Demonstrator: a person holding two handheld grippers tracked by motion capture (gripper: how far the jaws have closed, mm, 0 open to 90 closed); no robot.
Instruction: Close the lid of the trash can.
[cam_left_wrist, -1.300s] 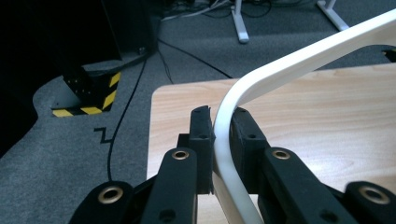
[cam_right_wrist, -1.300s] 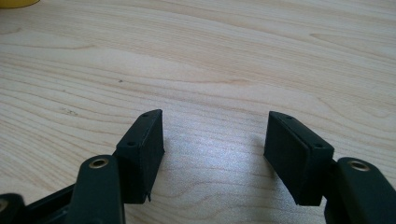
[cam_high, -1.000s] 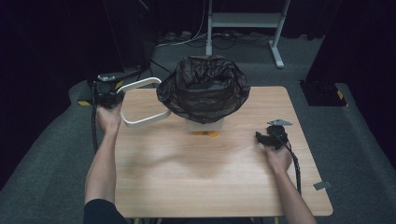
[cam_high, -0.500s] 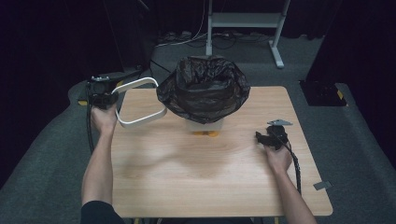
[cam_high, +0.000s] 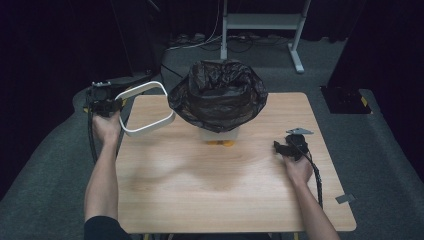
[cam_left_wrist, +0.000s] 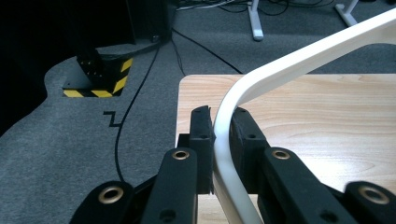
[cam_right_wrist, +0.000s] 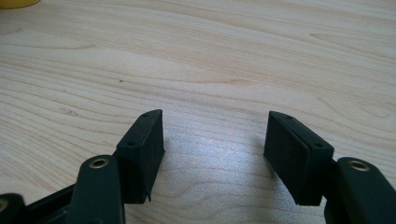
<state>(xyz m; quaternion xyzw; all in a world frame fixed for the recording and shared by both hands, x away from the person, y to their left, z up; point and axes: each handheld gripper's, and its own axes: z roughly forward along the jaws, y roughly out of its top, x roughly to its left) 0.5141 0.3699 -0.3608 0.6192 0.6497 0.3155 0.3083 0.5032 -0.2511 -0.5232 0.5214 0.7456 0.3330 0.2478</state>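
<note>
Now my left gripper (cam_left_wrist: 223, 135) clamps the white rounded-rectangle plastic ring (cam_high: 150, 127) at the wooden table's (cam_high: 200, 200) corner; my right gripper (cam_right_wrist: 212, 154) gapes, released.

The white ring (cam_high: 148, 109), a thin band bent into a rounded rectangle, is sitting at the far left corner of the surface (cam_high: 225, 190), tilted, its far edge lifted and its near right side lying close to the wood. It is hanging partly over the surface's left edge. Its left bend (cam_left_wrist: 229, 116) is being pinched between the two black jaws of the left tool (cam_left_wrist: 219, 126), smooth and unmarked where visible.
</note>
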